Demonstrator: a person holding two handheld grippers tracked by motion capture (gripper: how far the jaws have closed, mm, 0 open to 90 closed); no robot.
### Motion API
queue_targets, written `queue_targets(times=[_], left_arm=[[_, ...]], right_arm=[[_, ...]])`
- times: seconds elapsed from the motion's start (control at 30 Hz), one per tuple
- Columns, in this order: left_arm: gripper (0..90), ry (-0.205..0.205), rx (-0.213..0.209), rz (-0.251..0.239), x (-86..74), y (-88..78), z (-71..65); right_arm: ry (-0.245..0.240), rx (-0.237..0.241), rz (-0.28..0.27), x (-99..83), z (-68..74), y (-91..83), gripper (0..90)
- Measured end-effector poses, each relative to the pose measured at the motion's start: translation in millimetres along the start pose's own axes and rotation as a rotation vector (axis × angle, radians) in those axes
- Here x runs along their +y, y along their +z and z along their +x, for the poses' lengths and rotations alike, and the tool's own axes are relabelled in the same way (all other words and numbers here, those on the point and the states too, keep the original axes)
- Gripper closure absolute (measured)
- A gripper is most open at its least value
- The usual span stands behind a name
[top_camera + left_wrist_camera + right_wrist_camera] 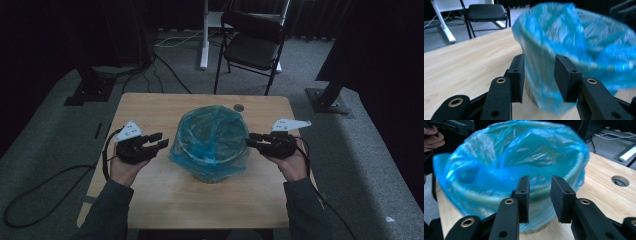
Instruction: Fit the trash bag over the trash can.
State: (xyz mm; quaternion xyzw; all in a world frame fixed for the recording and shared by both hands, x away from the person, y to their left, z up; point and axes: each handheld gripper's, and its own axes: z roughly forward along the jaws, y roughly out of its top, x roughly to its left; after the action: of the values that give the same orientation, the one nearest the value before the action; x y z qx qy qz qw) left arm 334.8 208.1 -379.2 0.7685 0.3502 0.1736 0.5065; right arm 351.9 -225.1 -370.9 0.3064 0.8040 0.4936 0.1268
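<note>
Blue bag [210, 137] is sitting folded over the bin [212, 176] rim at table [150, 200] centre. Left gripper [159, 141] and right gripper [253, 139] are flanking it, jaws apart, gripping nothing. Loose overhang is likely slipping into the bin if either pinch is catching film alone, or tugging unevenly.

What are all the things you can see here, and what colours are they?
Bin: one, pale, middle of the table, mostly wrapped by the bag.
Plastic bag: one, see-through blue, lining the bin and folded over its rim.
Table: one, light wood, with a round hole near the far edge.
Folding chair: one, black, on the floor behind the table.
White stand leg: one, left of the chair.
Cables: a few, white and black, on the grey carpet.
Left tongs: one pair, black, open, left of the bag.
Right tongs: one pair, black, open, at the bag's right side.
Sleeves: two, dark, bottom of the high view.
</note>
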Motion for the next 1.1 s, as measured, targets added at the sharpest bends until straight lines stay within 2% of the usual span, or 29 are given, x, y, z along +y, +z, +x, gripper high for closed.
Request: queue_targets(times=[0.2, 0.43, 0.57, 0.7, 0.8, 0.9, 1.0, 1.1], left_arm=[[60.2, -0.019, -0.004, 0.008, 20.5, 19.8, 6.2], [59.8, -0.027, 0.001, 0.045, 29.3, 51.8, 13.4], [60.1, -0.053, -0.003, 0.041, 30.2, 64.5, 18.7], [61.7, -0.057, 0.002, 0.035, 32.9, 70.3, 21.1], [66.3, -0.067, -0.002, 0.013, 32.9, 70.2, 24.2], [73.2, -0.074, -0.009, -0.011, 33.1, 68.0, 25.8], [81.9, -0.062, 0.025, -0.001, 33.2, 68.0, 27.1], [87.8, -0.075, 0.040, 0.015, 30.4, 69.5, 31.8]], right_arm=[[0.037, -0.033, -0.002, 8.2, -11.4, 7.9, 70.0], [0.085, -0.055, 0.005, 13.7, -26.9, 19.0, 72.7], [0.119, -0.043, -0.003, 15.5, -35.5, 24.5, 74.1], [0.151, -0.024, -0.012, 16.8, -42.9, 29.2, 75.8], [0.167, -0.002, -0.021, 17.6, -46.5, 31.9, 80.7], [0.177, -0.001, -0.025, 18.9, -48.9, 31.0, 87.9], [0.170, -0.024, -0.010, 19.9, -50.2, 30.5, 89.8], [0.167, -0.039, 0.000, 20.8, -50.9, 29.8, 89.9]])
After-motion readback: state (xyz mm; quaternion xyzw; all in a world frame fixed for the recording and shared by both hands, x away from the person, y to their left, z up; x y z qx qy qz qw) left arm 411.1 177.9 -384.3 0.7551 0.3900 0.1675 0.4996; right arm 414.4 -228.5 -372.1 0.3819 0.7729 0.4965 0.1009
